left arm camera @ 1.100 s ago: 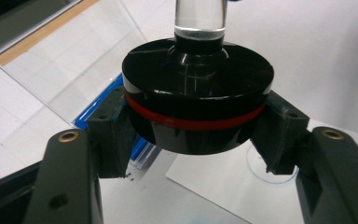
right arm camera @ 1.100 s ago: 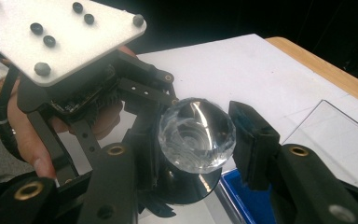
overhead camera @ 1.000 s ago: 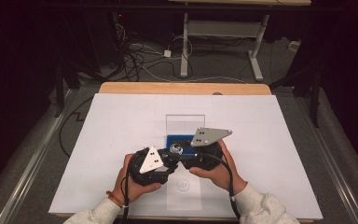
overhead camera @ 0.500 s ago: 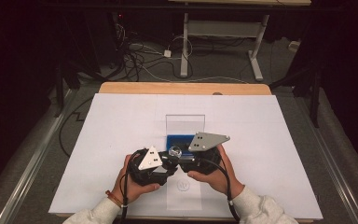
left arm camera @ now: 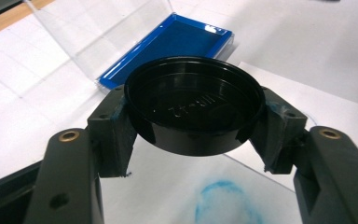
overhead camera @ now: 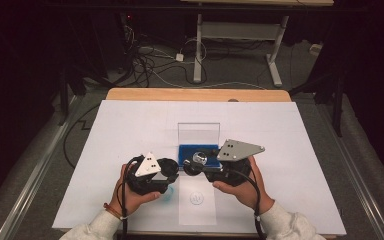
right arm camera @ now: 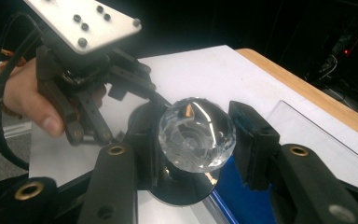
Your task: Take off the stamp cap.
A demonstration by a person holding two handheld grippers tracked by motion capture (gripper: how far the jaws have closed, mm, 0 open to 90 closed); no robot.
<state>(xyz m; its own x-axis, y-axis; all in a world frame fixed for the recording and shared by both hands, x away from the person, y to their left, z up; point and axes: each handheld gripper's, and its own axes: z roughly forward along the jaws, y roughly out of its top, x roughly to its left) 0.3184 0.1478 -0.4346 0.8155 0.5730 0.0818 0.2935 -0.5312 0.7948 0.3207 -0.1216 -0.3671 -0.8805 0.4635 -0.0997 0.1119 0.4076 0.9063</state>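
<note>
Just in front of the blue ink pad (overhead camera: 198, 151), on its near side, both grippers meet over the white sheet (overhead camera: 130, 125) that covers the worktop (overhead camera: 195, 94). Left gripper (left arm camera: 193, 119) is clenched on a black round cap (left arm camera: 193, 105), pads pressing its rim from both sides, hollow side facing the camera w/ some raised lettering inside, too small to read. Right gripper (right arm camera: 196, 135) is clamped on a stamp by its clear faceted knob (right arm camera: 196, 133); the stamp's dark round base hangs below the knob, just above the pad's near edge as far as the right gripper view shows. In the high view the knob (overhead camera: 199, 158) sits at the pad's front edge, touching or not I can't tell. The pad's clear lid (overhead camera: 198, 133) stands open behind it, on the far side. Nearer the person than the pad lies a smaller paper slip (overhead camera: 198, 202) w/ one faint blue stamped mark (overhead camera: 196, 198); to the left of that, near the left gripper, a rough blue smear (left arm camera: 226, 203) on the sheet. Judgement: cap is off, pad is open, one print seems done already. Left to do, prob.: ink the stamp face on the pad, press it on the slip, then recap and shut the lid. Roughly mid-task.
</note>
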